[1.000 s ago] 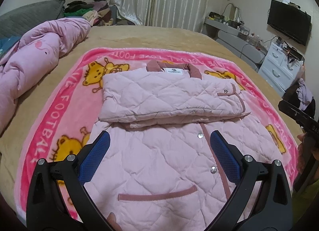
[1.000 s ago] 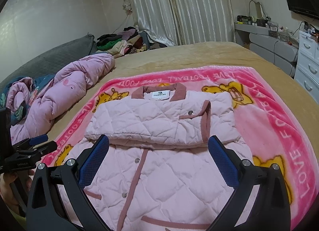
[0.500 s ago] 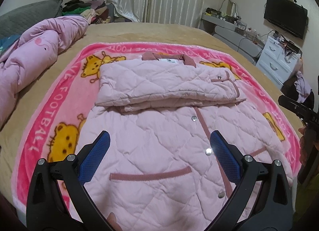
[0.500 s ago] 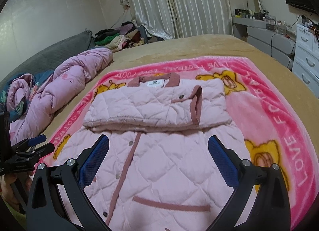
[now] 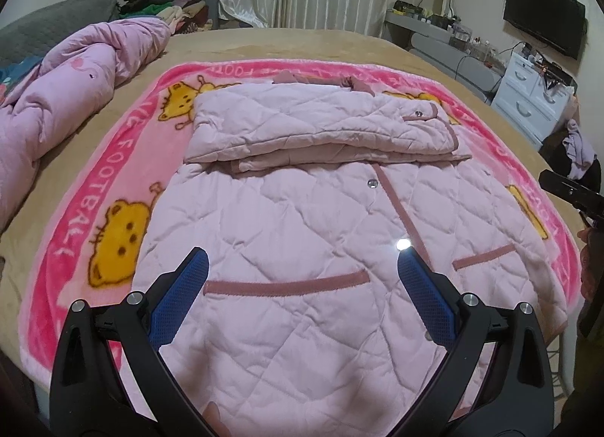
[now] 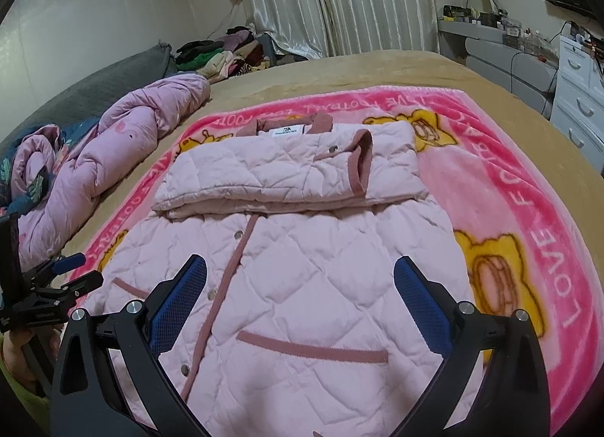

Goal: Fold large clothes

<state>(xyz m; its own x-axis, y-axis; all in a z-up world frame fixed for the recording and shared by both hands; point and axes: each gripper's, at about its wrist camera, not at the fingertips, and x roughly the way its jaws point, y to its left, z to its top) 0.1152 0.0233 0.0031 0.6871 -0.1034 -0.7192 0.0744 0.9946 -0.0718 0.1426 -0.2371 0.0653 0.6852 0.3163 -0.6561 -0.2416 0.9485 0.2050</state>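
A pale pink quilted jacket (image 5: 302, 233) (image 6: 302, 271) lies flat, front up, on a pink cartoon blanket (image 5: 109, 180) (image 6: 528, 180). Its sleeves are folded across the chest into a thick band (image 5: 313, 127) (image 6: 287, 176) below the collar. My left gripper (image 5: 302, 274) hovers open above the lower left part of the jacket, near a pocket trim. My right gripper (image 6: 300, 278) hovers open above the lower right part, by the button placket. Neither holds any cloth. The left gripper (image 6: 71, 274) also shows at the left edge of the right wrist view.
The blanket lies on a tan bed (image 5: 287, 44). A crumpled pink duvet (image 5: 75, 74) (image 6: 124, 146) sits along the left side. A pile of clothes (image 6: 222, 51) lies at the far corner. White drawers (image 5: 528, 97) and a TV (image 5: 543, 25) stand to the right.
Both grippers have drawn back toward the jacket's hem and dropped lower, so more of the lower jacket and its pockets shows. The jacket itself has not moved.
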